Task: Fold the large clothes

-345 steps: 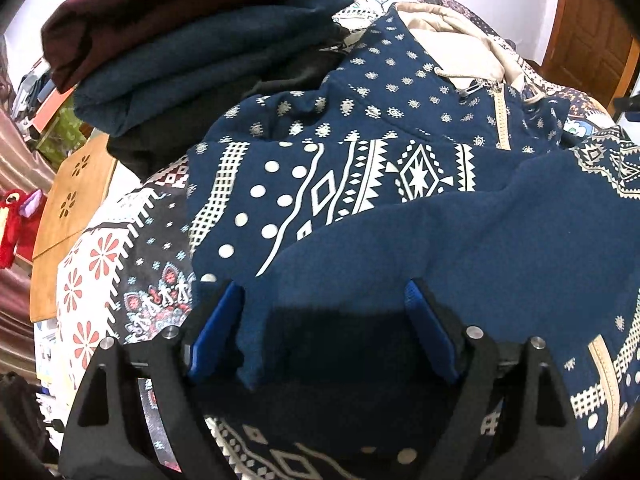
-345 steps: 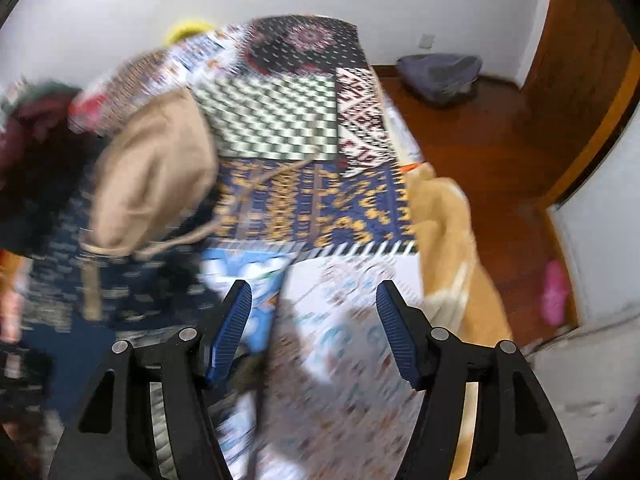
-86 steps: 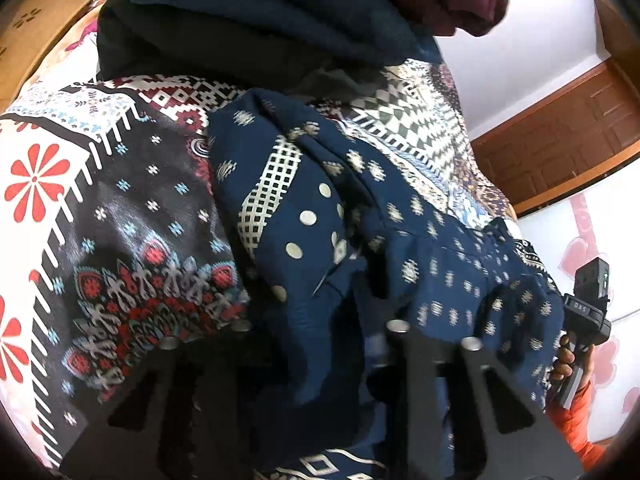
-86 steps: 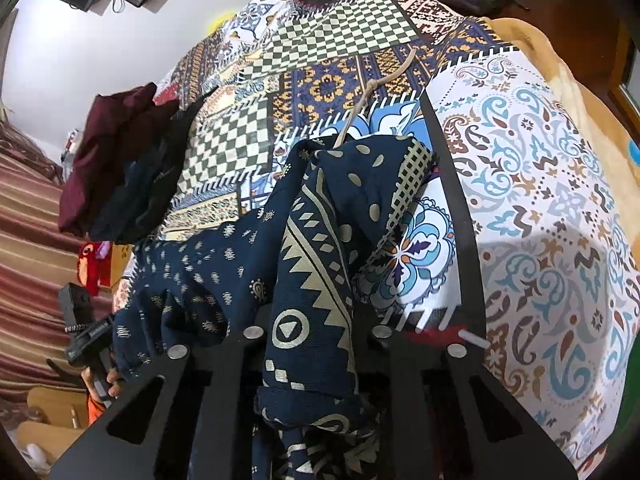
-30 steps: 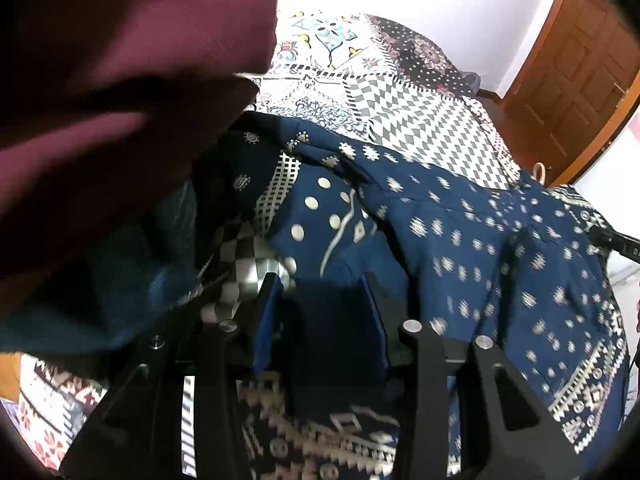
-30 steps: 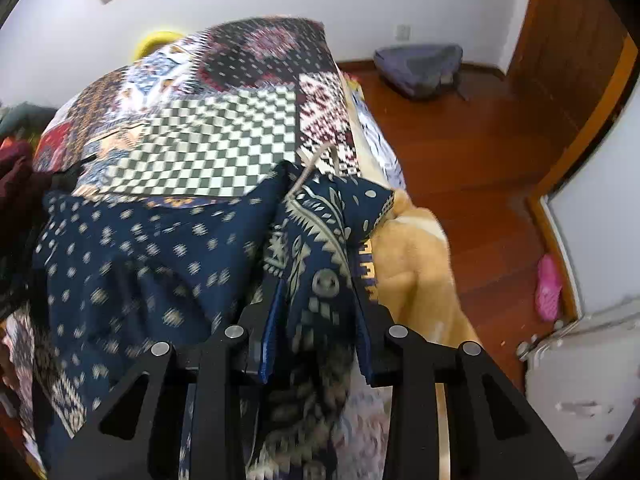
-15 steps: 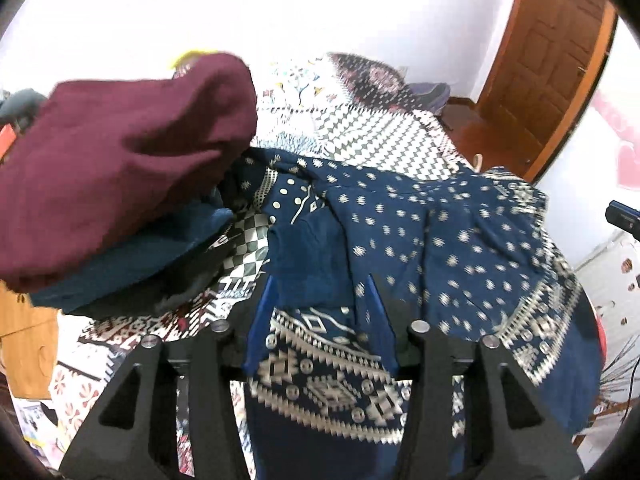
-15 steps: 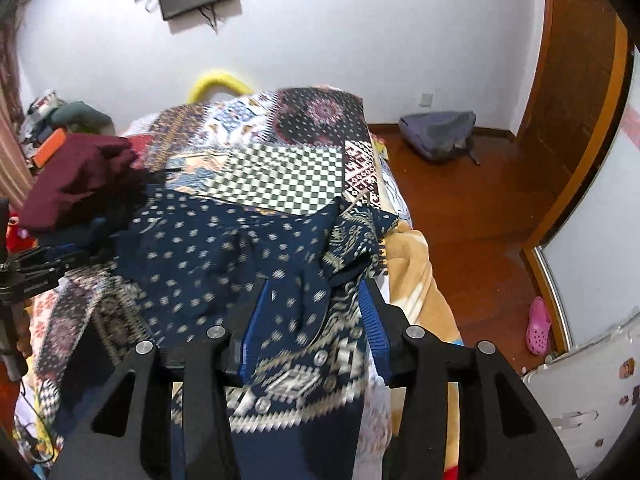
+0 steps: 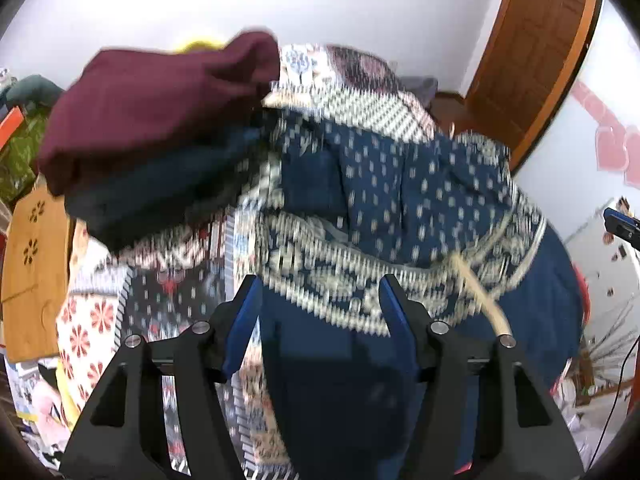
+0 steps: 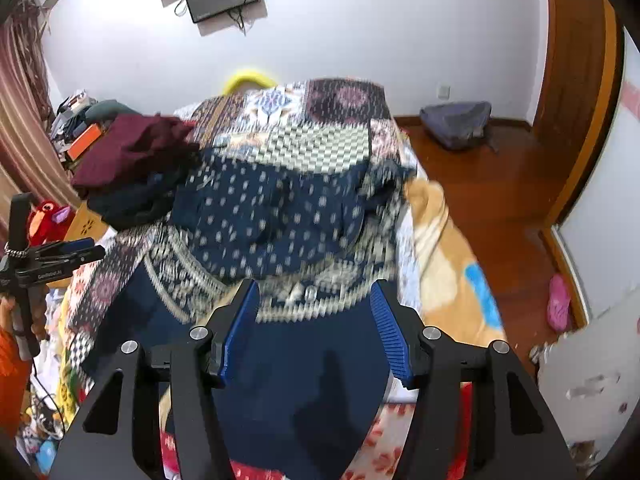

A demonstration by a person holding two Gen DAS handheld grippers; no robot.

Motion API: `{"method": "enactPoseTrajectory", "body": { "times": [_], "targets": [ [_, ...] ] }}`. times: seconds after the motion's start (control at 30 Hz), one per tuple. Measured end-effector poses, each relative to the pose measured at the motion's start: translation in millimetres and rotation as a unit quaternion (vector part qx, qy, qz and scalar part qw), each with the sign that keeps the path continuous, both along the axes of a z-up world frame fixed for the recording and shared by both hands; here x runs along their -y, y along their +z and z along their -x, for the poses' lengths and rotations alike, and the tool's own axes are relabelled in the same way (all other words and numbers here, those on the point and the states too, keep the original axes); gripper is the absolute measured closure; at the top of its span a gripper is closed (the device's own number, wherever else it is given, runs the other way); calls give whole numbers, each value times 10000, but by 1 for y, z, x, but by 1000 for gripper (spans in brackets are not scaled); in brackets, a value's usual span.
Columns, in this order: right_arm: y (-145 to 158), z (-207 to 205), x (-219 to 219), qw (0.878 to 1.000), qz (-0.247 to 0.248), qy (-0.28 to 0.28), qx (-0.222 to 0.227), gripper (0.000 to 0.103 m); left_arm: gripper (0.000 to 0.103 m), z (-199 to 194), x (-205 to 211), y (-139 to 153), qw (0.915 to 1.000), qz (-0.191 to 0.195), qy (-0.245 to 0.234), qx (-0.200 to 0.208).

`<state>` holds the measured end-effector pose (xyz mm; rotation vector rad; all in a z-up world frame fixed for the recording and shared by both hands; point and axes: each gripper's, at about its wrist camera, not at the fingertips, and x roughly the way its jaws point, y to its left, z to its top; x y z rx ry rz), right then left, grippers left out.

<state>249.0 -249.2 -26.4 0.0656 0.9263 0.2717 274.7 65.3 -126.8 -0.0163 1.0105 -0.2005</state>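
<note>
On the patchwork-quilted bed (image 10: 344, 120), the navy patterned garment (image 10: 280, 216) fills the frame's centre; its lower edge seems draped off, blurred. Left gripper (image 9: 320, 312) and right gripper (image 10: 314, 312) fingers are opening, gripping nothing.

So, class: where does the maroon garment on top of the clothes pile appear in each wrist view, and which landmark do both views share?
Left wrist view: the maroon garment fills the upper left, above the dark clothes.
Right wrist view: the maroon garment sits smaller, at middle left.
Shared landmark: the navy patterned garment lies immediately right of the pile in both.

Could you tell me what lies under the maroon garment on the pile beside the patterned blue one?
Under the maroon garment sit a dark blue folded garment and something black beneath it; the pile's base is covered, as is whatever lies deeper.
</note>
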Motion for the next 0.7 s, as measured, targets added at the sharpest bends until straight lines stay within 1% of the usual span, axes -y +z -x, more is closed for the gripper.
{"method": "enactPoseTrajectory", "body": {
  "times": [0.1,0.17,0.33,0.4,0.47,0.53,0.6,0.67,0.7],
  "targets": [
    [-16,15,1,9999,9,-1,-172,49,43,13,-7,-21,9993,16,-35,-375],
    [-29,22,3,9993,-51,-48,-366,49,43,23,-12,-37,9978,77,-21,-657],
    [-61,37,12,9963,-191,-217,-813,49,43,44,-22,-71,9945,171,52,-1032],
    [-73,43,16,9946,-246,-319,-957,49,43,50,-24,-83,9920,322,80,-1216],
    [-86,46,22,9915,-410,-436,-1153,49,43,57,-26,-95,9876,581,80,-1456],
    [-95,47,27,9888,-645,-531,-1236,49,42,61,-28,-103,9833,882,133,-1584],
    [-98,46,31,9871,-843,-586,-1227,48,39,63,-29,-106,9816,1063,297,-1561],
    [-100,41,32,9853,-1012,-589,-1244,46,33,63,-27,-107,9800,1196,332,-1555],
    [-101,39,33,9843,-1093,-604,-1246,46,33,63,-26,-106,9797,1241,342,-1535]
  ]
}}
